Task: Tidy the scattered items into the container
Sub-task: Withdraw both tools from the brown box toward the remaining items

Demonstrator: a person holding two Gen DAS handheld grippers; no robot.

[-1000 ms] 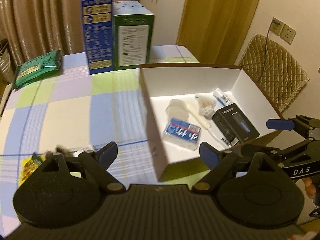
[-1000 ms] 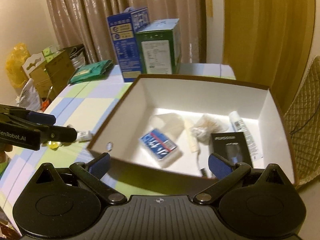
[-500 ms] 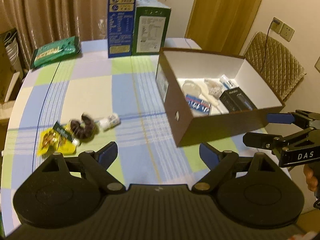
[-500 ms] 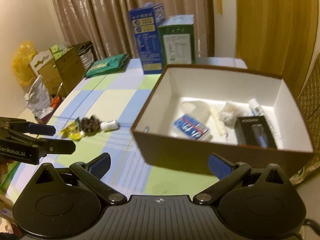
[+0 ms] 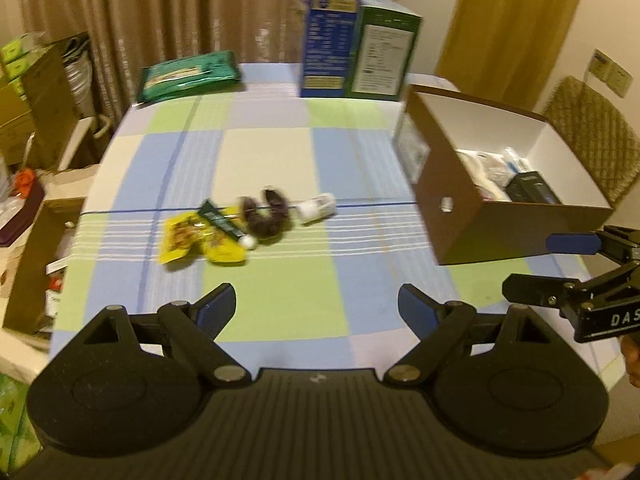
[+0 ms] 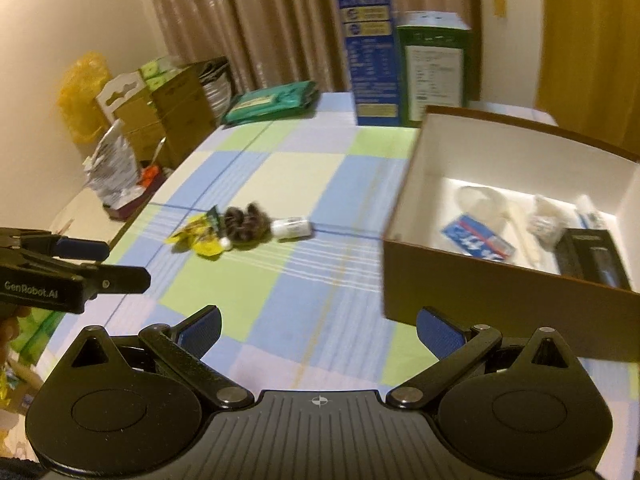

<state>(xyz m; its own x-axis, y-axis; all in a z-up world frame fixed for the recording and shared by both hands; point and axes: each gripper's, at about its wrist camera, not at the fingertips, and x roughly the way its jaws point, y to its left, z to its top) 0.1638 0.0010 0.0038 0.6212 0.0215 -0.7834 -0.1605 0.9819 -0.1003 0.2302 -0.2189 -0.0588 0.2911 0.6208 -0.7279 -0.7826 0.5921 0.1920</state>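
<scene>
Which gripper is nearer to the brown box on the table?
Right. The right gripper hangs open just before the brown box's near wall. The left gripper, also open, sits farther off to the box's left, facing the scattered items.

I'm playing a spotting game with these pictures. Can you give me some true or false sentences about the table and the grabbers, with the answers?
1. The left gripper is open and holds nothing. True.
2. The small white bottle is inside the box. False: it lies on the tablecloth, beside the dark fuzzy thing.
3. The yellow packet is still out on the table. True.
4. The box is empty. False: a blue and white packet and a black carton lie in it, among other things.
5. The right gripper is squeezing the bottle. False: it is open, with nothing between its fingers.
</scene>
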